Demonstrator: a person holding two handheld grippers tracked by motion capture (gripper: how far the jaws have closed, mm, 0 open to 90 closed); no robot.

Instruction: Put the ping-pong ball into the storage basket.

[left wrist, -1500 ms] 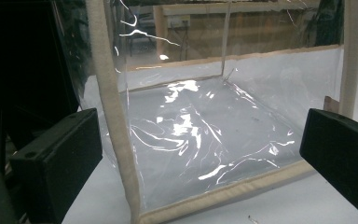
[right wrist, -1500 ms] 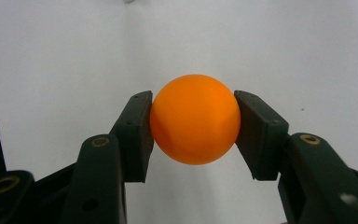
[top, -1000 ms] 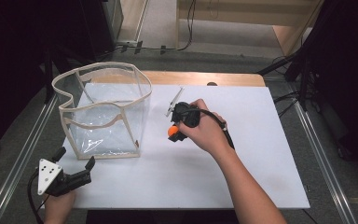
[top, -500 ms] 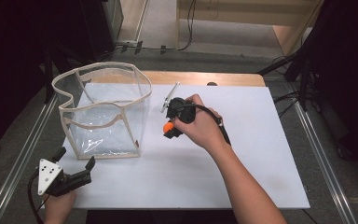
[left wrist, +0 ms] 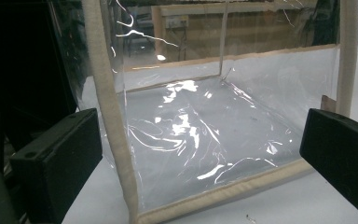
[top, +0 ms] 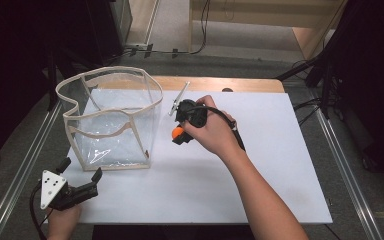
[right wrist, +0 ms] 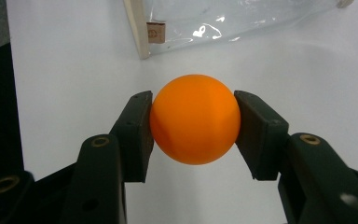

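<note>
From above, a white sheet covers the table point(top: 260, 200); a clear bag point(top: 111, 120) with cream piping stands open on its left half; the person's right hand point(top: 214, 134) reaches in over the middle, wrapped around the right gripper point(top: 179, 135), with an orange ball point(top: 178, 132) showing at the gripper's tip, just beside the bag's right wall; a thin silvery clip-like tool point(top: 179, 99) lies on the sheet just beyond the hand, though I cannot make out what it is; down at the near left corner the left hand point(top: 62, 220) holds the left gripper point(top: 80, 176) low over the sheet's edge, jaws spread and pointing toward the bag.

Along the left gripper point(left wrist: 200, 154), the two black jaws stand wide apart with nothing between them; the bag point(left wrist: 205, 135) fills the space ahead, its piped corner edge point(left wrist: 109, 116) near the left jaw.

Along the right gripper point(right wrist: 193, 126), both jaws press against the sides of the orange ball point(right wrist: 195, 119), gripping it above the white sheet point(right wrist: 65, 70); the bag's lower corner point(right wrist: 186, 23), with a small tan tag on it, lies farther off.
</note>
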